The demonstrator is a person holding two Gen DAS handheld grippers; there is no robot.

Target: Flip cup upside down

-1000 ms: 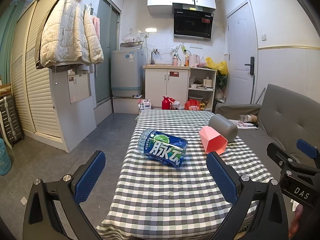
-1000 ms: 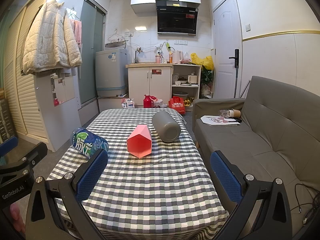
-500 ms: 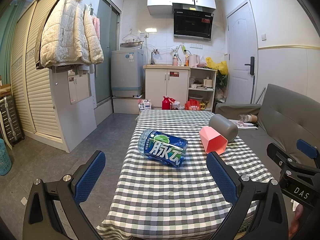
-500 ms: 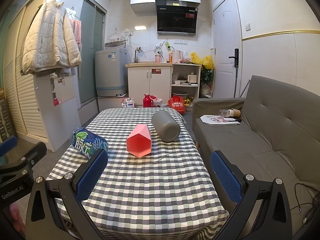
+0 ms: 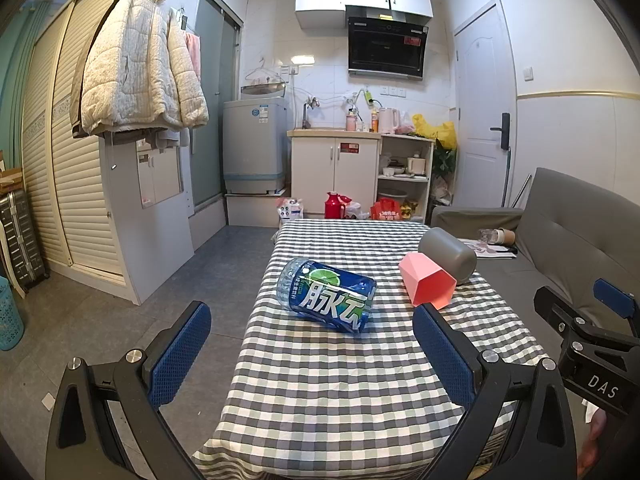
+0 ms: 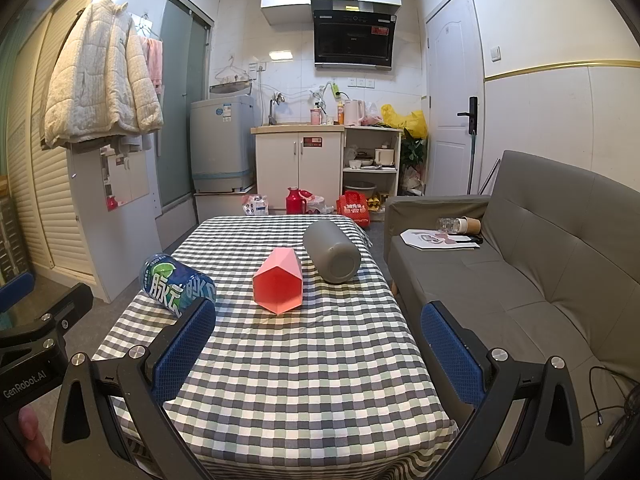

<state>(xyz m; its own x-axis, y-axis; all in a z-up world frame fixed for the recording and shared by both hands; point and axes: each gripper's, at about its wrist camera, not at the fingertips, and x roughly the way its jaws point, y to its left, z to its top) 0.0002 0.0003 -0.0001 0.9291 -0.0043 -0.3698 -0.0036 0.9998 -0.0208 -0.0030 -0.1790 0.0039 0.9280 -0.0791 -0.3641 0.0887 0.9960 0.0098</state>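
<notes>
The pink cup [image 6: 278,286] lies on its side mid-table, long axis running away from me, wide end toward my right gripper [image 6: 316,354], which is nearer, spread wide and empty. My left gripper [image 5: 312,354] gapes empty too. A grey cup [image 6: 333,253] lies just beside the pink one; a bottle [image 6: 176,286] lies left.

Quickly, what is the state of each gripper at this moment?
Left gripper: open, holding nothing.
Right gripper: open, holding nothing.
</notes>
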